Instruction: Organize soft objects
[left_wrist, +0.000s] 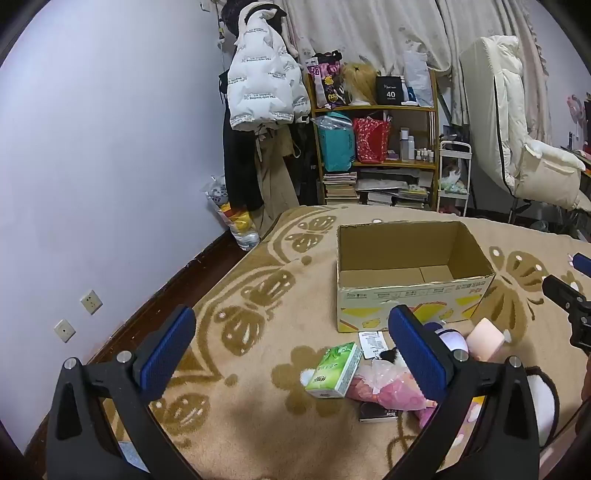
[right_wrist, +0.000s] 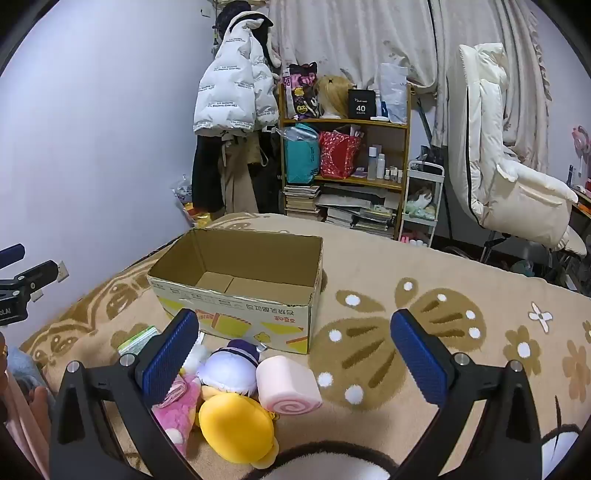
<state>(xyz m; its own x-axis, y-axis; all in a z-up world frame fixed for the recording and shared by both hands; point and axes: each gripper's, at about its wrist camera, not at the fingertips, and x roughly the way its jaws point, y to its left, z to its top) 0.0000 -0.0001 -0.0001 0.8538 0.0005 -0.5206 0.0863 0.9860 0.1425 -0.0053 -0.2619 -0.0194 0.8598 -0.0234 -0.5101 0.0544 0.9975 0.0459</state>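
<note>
An open, empty cardboard box (left_wrist: 410, 275) (right_wrist: 240, 291) stands on a beige patterned blanket. In front of it lies a pile of soft toys: a pink swirl roll (right_wrist: 286, 386) (left_wrist: 485, 338), a white and purple plush (right_wrist: 229, 371), a yellow plush (right_wrist: 236, 424) and a pink plush (right_wrist: 177, 410) (left_wrist: 391, 391). A green tissue pack (left_wrist: 334, 371) rests left of the pile. My left gripper (left_wrist: 291, 354) hovers open above the blanket, left of the toys. My right gripper (right_wrist: 295, 354) is open above the roll, touching nothing.
A dark fluffy cushion (right_wrist: 332, 461) sits at the near edge. A small black booklet (left_wrist: 376, 413) and a paper label (left_wrist: 373, 343) lie among the toys. Beyond the bed stand a wooden shelf (left_wrist: 376, 140), hanging coats (left_wrist: 262, 74) and a cream chair (right_wrist: 509, 177).
</note>
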